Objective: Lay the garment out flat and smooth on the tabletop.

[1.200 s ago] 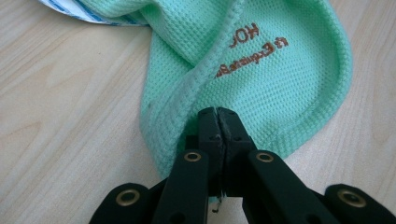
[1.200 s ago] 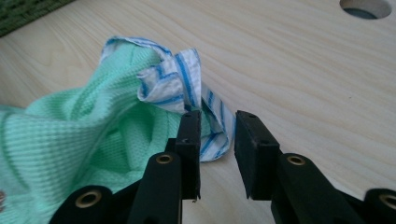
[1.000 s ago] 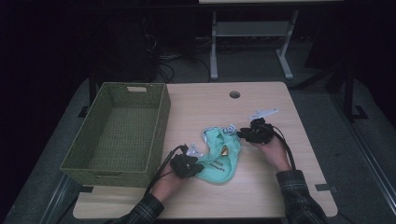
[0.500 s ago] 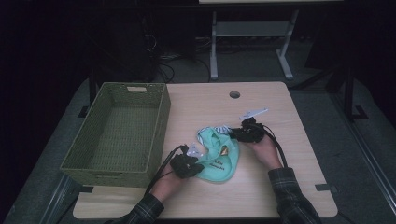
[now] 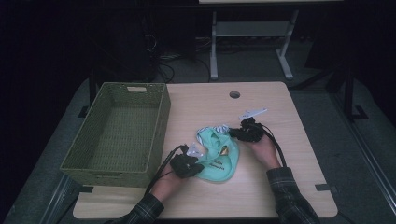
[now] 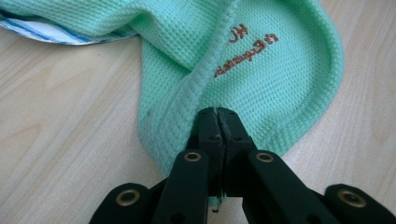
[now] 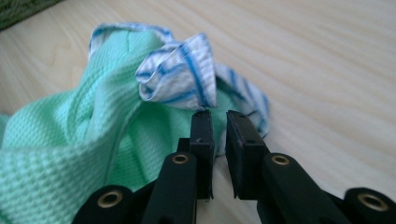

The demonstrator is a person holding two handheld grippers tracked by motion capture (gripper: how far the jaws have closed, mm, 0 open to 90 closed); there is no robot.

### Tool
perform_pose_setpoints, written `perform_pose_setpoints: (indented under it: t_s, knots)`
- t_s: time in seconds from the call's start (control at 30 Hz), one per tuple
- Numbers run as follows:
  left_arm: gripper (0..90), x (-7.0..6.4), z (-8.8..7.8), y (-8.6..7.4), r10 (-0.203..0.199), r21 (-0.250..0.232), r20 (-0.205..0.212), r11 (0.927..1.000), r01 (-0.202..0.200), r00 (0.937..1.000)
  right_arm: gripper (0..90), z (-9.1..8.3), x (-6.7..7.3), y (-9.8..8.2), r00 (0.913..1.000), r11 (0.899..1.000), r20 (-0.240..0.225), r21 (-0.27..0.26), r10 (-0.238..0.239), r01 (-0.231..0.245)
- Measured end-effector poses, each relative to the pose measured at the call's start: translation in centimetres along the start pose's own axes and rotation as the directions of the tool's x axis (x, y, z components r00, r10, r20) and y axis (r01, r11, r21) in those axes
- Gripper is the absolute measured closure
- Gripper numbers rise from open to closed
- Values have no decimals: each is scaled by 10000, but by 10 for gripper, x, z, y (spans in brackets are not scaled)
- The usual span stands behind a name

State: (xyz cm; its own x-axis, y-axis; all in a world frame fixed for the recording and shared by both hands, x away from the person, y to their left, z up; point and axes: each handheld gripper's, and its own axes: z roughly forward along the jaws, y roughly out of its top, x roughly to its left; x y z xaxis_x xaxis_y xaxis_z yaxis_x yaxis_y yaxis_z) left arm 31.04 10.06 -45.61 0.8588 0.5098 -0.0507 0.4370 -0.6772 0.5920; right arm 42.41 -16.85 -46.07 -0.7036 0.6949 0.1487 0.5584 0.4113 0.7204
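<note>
Since a second before, the right tool (image 5: 237,132) had slid left across the pale wooden table (image 5: 280,186) to the blue-striped white lining at the far edge of the mint-green waffle-knit cloth (image 5: 217,156); its jaws stood slightly parted just short of that fold. Nearer the person, the left tool (image 6: 218,122) was clenched on the cloth's stitched hem. Beside them stood a green woven basket (image 5: 161,126).

Dim room, dark around the bench (image 5: 280,116); overhead picture murky and grainy; close views brighter, evenly lit, near edges blurred.
</note>
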Motion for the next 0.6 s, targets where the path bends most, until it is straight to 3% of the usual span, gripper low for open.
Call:
perform_pose_setpoints:
  t_s: [0.17, 0.43, 0.53, 0.6]
  knots:
    - [885, 0, 0, 0, 1, 4, 9, 10000, -1, 10000, 791, -2, -2, 12, 9999, 9997, 133, -232, 60, -57]
    - [886, 0, 0, 0, 26, 0, 7, 10000, -26, 10000, 761, 19, -2, 14, 9998, 9997, -186, 240, 1, 3]
    - [886, 0, 0, 0, 38, 9, 10, 10000, -38, 10000, 791, 27, -3, 11, 9994, 9995, -311, 294, 154, -144]
    - [886, 0, 0, 0, 37, 9, 18, 10000, -37, 10000, 863, 30, -2, 11, 9992, 9996, -397, 289, 69, -58]
